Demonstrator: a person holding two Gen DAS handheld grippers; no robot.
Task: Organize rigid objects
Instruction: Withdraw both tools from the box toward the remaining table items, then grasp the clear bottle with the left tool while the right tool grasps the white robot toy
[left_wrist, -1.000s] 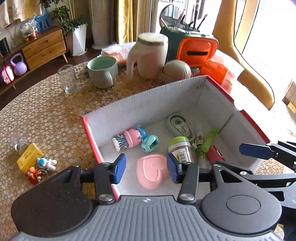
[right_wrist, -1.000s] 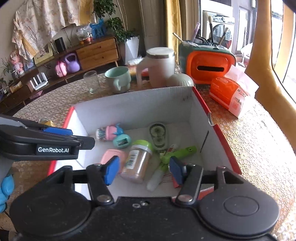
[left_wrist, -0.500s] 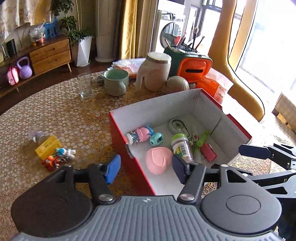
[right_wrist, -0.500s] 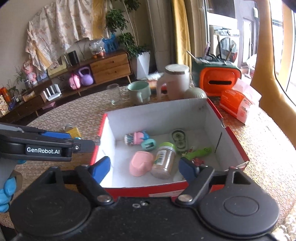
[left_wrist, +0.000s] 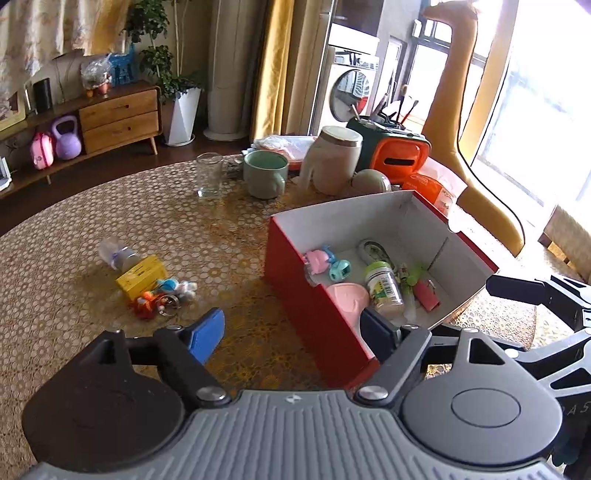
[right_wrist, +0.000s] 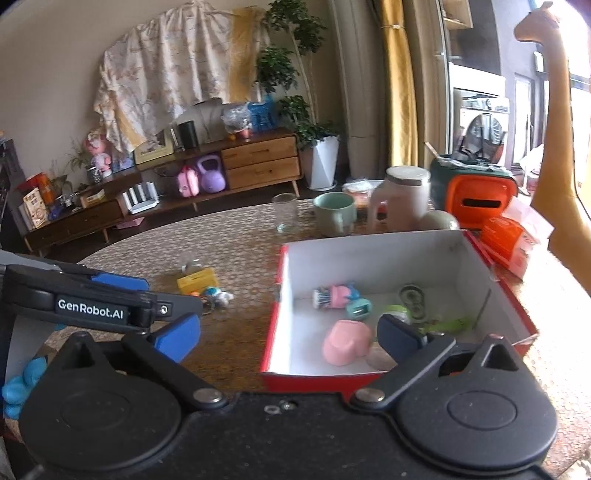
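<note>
A red box (left_wrist: 317, 314) with a white inside stands on the patterned table (left_wrist: 74, 229). In it lie a pink heart-shaped case (left_wrist: 349, 299), a green-lidded jar (left_wrist: 382, 286), a pink toy (left_wrist: 317, 260), a teal sharpener (left_wrist: 340, 268) and a green pen (left_wrist: 413, 275). Left of the box lie a yellow block (left_wrist: 140, 277) and small figures (left_wrist: 162, 299). My left gripper (left_wrist: 291, 332) hovers before the box's near corner, its jaws opening and pressing on nothing. My right gripper (right_wrist: 288, 336) hangs over the box's near wall (right_wrist: 314, 382), jaws opening and empty.
At the table's far side stand a glass (left_wrist: 209, 175), a green mug (left_wrist: 266, 179), a beige jug (left_wrist: 332, 164), an orange-and-green holder (left_wrist: 399, 155) and an orange packet (left_wrist: 432, 188). A yellow chair (left_wrist: 480, 192) rises behind the box.
Both grippers have drawn back and up from inside the box while their jaws spread wider. The left view now takes in the table and toys left of the box.
</note>
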